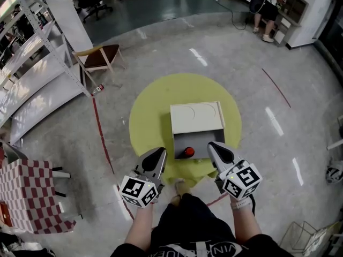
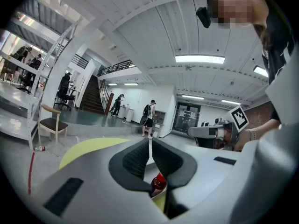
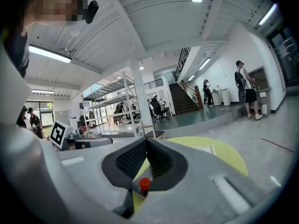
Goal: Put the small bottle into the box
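- A round yellow-green mat (image 1: 147,111) is lying on the grey polished floor (image 1: 241,63).
- A cream rectangular box (image 1: 196,116) is sitting around the mat's middle, its open compartment facing the mat's near edge.
- A small red-capped bottle (image 1: 188,152) is standing inside that compartment, close to its near wall.
- The left gripper (image 1: 159,154) is hanging just beside the box's near-left corner and the right gripper (image 1: 215,149) at its near-right corner, with the bottle lying between them.
- A wooden chair with a dark seat (image 1: 102,55) is standing off the mat's far-left edge, beside a white metal shelving rack (image 1: 37,63).
- A person (image 1: 266,9) is standing well beyond the mat's far-right edge.
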### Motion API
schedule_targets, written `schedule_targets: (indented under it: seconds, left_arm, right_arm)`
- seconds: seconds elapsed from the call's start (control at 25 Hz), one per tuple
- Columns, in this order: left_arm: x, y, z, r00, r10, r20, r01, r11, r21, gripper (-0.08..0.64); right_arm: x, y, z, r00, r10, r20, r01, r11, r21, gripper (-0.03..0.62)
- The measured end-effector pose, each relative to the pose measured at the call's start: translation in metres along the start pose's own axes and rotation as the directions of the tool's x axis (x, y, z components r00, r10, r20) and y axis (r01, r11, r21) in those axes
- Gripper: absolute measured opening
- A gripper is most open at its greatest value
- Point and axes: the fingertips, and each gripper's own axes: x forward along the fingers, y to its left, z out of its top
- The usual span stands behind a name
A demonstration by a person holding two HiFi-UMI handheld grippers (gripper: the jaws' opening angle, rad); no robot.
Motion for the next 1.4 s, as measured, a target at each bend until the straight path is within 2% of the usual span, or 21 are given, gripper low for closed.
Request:
schedule_targets:
  seconds: [0.88,1.4]
  left_arm:
    - [-0.013,-0.009,0.046,0.998,0.011,0.061,-0.013,0.999,0.037,0.025]
    - [-0.010,-0.011,0.061,0.995,0.012,0.097,-0.018,0.998,0.053,0.025]
  right_arm:
    - [-0.013,0.014,0.036,0.998,0.026,0.054,-0.025,1.000,-0.018,0.006]
    - [-0.010,0.013,0.049,0.996,0.038,0.081,-0.036,0.999,-0.032,0.006]
